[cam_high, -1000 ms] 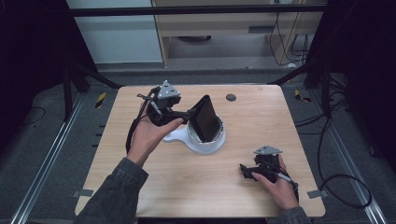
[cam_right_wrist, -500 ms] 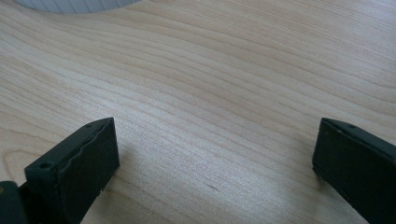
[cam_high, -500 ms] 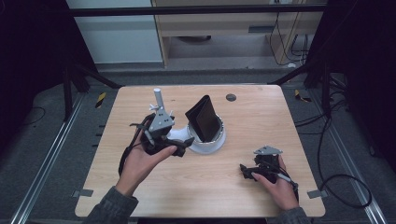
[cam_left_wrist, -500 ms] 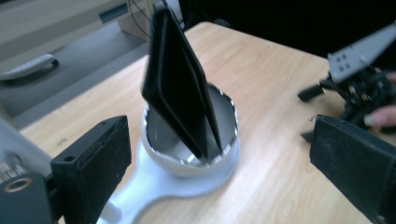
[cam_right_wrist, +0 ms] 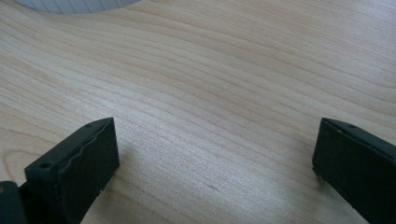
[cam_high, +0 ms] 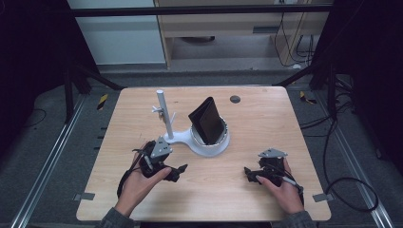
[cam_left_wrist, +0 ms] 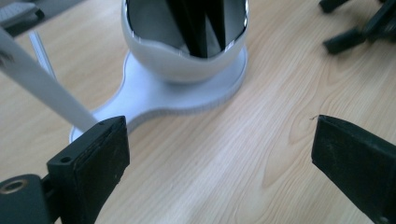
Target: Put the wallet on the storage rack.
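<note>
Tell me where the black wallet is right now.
In the high view the black wallet stands tilted in the white bowl at table centre, right of the white post, beyond both grippers.

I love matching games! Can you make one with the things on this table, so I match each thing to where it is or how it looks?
Things:
1. black wallet
2. white pole
3. left gripper
4. right gripper

Places or states:
A. stands upright on the stand's flat foot
B. open, close to the white bowl
C. stands inside the bowl
D. open over bare wood of the table

Pairs: 1-C, 2-A, 3-B, 4-D
</note>
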`<action>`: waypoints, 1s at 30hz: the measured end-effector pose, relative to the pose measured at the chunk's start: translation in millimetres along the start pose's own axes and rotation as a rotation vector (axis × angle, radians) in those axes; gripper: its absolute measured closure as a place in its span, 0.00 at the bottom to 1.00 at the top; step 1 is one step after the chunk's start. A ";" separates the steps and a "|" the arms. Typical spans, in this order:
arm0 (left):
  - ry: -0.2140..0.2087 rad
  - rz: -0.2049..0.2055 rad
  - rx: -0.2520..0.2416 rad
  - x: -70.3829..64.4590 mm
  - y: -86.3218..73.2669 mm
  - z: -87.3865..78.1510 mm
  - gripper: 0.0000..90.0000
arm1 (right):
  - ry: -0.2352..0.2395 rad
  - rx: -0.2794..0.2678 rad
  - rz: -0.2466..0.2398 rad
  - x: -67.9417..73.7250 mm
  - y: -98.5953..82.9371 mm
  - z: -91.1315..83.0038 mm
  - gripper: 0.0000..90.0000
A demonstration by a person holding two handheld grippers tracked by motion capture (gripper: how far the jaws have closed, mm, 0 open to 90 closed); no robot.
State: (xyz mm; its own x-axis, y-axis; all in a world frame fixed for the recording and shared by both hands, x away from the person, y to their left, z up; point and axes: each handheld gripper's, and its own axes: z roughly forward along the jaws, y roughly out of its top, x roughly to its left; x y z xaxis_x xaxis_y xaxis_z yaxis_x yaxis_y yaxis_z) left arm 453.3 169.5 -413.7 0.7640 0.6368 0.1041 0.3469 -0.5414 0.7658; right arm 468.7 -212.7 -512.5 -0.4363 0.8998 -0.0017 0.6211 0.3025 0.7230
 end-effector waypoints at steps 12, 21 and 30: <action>0.077 -0.127 0.061 33.5 -67.3 13.4 0.06 | 0.000 0.001 -0.001 -0.1 0.0 0.0 0.01; 0.124 -0.223 0.104 59.2 -100.8 21.2 0.06 | -0.002 0.001 0.004 0.5 -0.2 -0.4 0.01; 0.149 -0.248 0.101 65.5 -108.3 29.6 0.01 | -0.008 -0.001 -0.004 0.8 -1.0 -0.7 0.01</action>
